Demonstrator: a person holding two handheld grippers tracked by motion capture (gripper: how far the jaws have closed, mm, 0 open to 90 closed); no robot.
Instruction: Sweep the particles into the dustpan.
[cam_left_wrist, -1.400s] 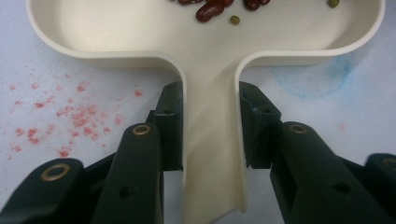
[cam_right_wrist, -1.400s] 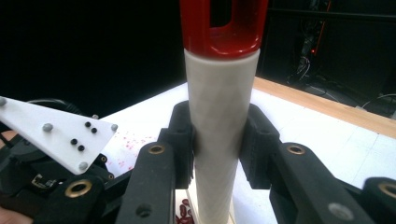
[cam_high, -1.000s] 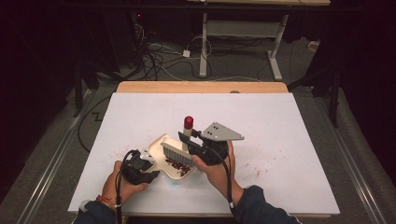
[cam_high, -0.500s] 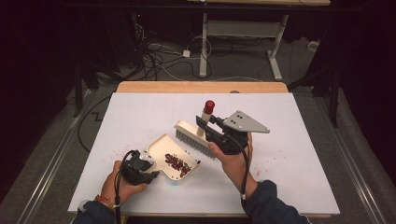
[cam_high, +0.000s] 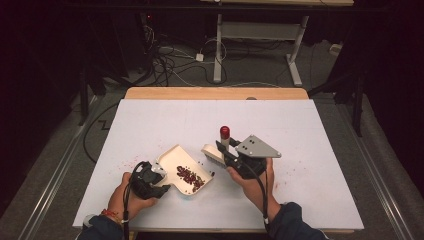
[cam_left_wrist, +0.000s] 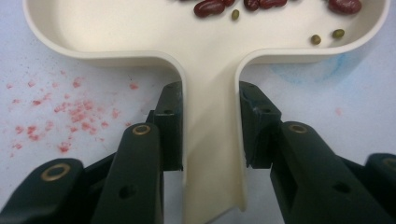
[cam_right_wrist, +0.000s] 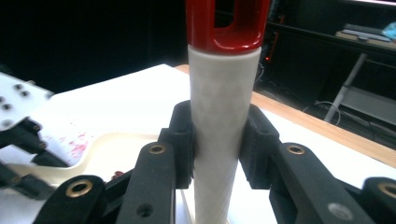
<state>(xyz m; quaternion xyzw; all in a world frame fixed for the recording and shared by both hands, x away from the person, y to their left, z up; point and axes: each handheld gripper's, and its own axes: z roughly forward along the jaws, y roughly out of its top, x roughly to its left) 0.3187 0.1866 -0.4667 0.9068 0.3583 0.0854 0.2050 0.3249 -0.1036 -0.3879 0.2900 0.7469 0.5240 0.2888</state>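
— What have your left tongs (cam_left_wrist: 210, 135) got?

— The handle of the cream dustpan (cam_high: 184, 167). In the left gripper view my pads press on both sides of that handle, so I am pinching it firmly. The pan lies flat on the white bench (cam_high: 150, 120), with my left hand (cam_high: 131, 196) just behind its handle.

— And what's in the pan?

— Red beans (cam_high: 189, 176) piled toward its far lip, and a few small green ones (cam_left_wrist: 327, 36) beside them. There are red stains (cam_left_wrist: 60, 116) on the bench to the left of the handle.

— Your right tongs (cam_right_wrist: 217, 140)?

— Clamped on the white handle of the brush (cam_high: 216, 150), which has a red cap on its end. From the high view the brush sits just to the right of the dustpan's open edge, bristle head low near the bench and handle rising up out of my grip. My right hand (cam_high: 252, 177) is just beside the pan's right corner.
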